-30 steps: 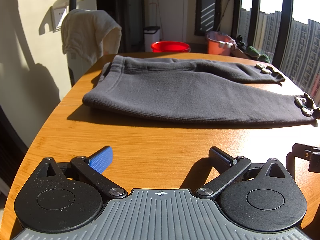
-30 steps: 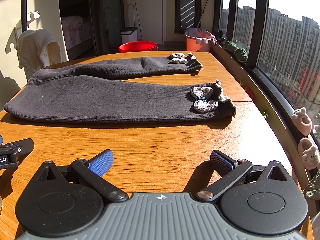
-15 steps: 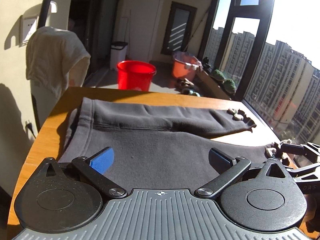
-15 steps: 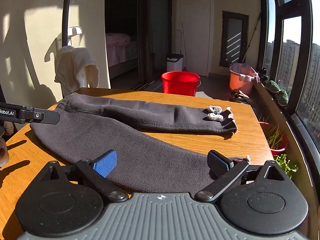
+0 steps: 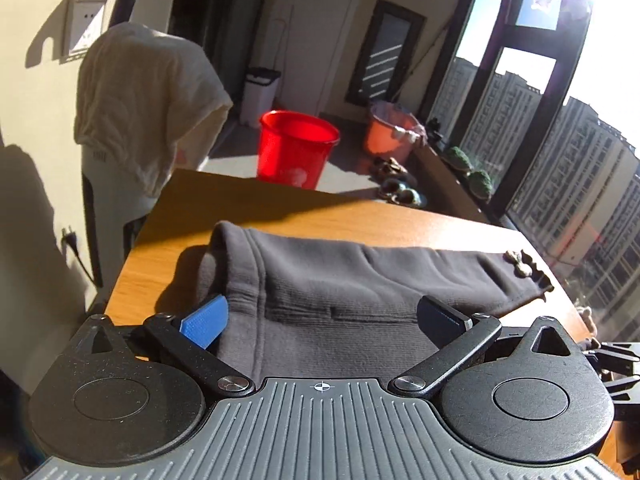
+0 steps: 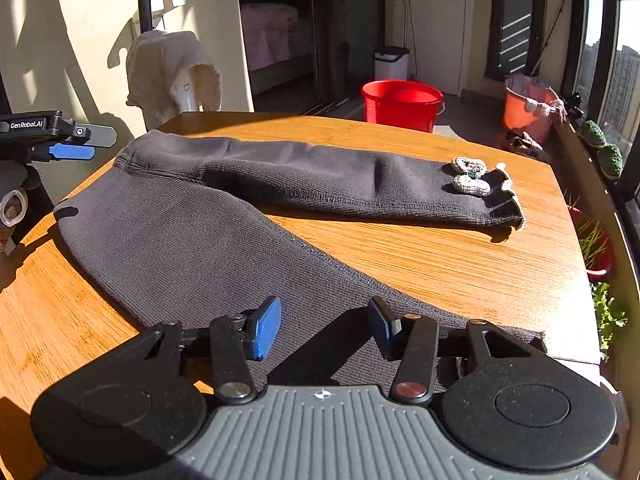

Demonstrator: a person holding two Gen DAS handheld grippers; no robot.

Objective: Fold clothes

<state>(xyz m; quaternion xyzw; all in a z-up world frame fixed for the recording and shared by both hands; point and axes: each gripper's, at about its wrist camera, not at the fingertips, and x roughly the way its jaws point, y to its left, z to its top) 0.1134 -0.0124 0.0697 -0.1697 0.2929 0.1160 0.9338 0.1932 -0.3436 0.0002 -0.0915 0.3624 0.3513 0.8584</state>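
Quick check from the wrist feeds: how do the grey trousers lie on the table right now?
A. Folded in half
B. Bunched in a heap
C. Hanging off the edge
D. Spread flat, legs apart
D: the grey trousers lie flat on the table, bare wood showing between the two legs.

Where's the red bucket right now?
The red bucket stands on the floor just past the table's far edge, near the middle of the right wrist view, between the white bin and the orange tub.
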